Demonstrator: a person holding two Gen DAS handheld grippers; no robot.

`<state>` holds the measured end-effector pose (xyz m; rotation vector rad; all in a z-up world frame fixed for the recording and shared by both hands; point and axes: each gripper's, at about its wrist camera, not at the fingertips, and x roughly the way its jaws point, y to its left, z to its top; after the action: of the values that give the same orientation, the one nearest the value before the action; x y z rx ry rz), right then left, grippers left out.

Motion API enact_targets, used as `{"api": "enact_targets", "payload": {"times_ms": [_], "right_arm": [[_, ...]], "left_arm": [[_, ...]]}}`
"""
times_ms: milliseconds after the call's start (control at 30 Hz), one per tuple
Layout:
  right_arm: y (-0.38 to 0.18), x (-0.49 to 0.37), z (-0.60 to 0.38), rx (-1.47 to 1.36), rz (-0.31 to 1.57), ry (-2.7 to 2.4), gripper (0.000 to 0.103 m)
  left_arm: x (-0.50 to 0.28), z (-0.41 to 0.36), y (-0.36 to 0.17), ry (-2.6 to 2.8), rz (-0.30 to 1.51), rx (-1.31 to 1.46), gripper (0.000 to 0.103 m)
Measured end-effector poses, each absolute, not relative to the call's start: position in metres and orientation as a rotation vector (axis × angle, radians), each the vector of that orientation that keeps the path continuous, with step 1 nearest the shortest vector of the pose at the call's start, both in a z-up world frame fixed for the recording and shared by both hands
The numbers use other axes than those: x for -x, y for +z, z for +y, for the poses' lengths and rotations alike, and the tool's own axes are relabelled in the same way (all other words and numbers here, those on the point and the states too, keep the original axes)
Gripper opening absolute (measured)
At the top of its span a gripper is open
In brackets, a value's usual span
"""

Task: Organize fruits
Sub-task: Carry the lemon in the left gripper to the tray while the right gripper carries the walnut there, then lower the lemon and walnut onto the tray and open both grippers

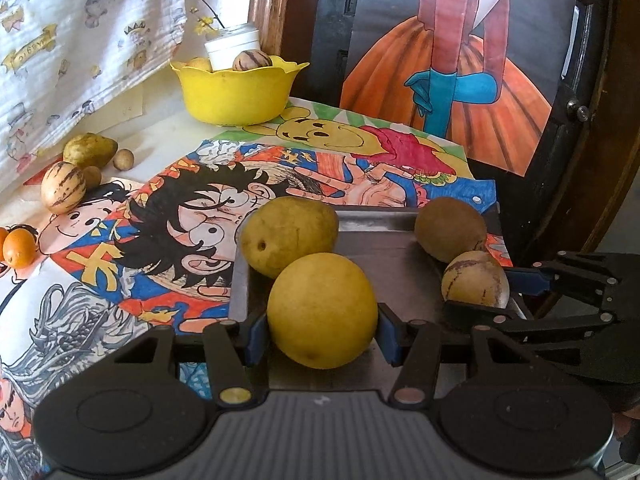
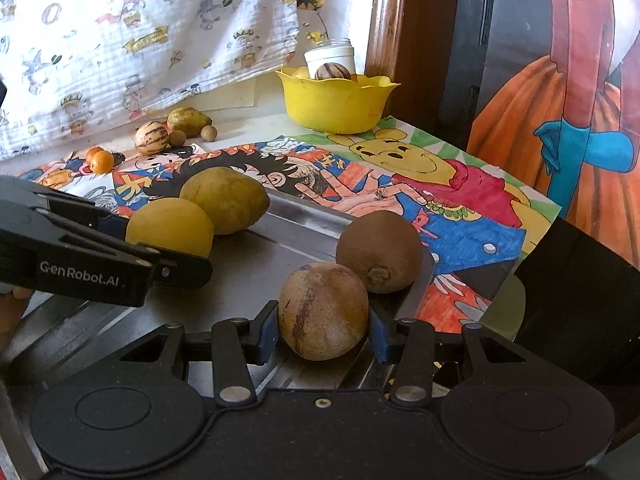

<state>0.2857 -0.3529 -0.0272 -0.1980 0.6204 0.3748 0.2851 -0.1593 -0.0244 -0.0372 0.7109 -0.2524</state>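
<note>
A yellow fruit (image 1: 322,310) is clasped by the left tongs (image 1: 322,338) and a streaked brown fruit (image 2: 323,311) by the right tongs (image 2: 323,334), both over the metal tray (image 1: 396,256), probably for sorting by kind.

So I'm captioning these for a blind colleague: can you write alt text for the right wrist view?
The right gripper clamps a tan streaked fruit over a metal tray, beside a brown fruit. At left, the left gripper holds a yellow fruit; a yellow bowl sits behind.
</note>
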Motion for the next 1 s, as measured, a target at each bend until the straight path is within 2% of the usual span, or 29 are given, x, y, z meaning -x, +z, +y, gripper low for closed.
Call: {"api": "enact_targets", "payload": {"times_ms": [433,567,667,833,1000], "right_arm": [[-0.026,-0.278,-0.352,0.228,0.615,0.383,0.049],[-0.023,-0.271,-0.351,0.230,0.609,0.382,0.054],[-0.020,-0.265,-0.351,0.232,0.605,0.378,0.062],[-0.016,-0.253,-0.356,0.214,0.607,0.354,0.067],[-0.010,-0.232,-0.363,0.176,0.591,0.336,0.078]], "left_arm": [[-0.286,-0.156,-0.026,-0.282,0.724,0.035,0.060],[-0.284,-0.154,-0.025,-0.291,0.731,0.049,0.062],[-0.282,-0.151,-0.023,-0.296,0.740,0.074,0.066],[-0.270,-0.148,-0.014,-0.295,0.733,0.091,0.076],[-0.254,-0.141,-0.003,-0.273,0.707,0.102,0.084]]}}
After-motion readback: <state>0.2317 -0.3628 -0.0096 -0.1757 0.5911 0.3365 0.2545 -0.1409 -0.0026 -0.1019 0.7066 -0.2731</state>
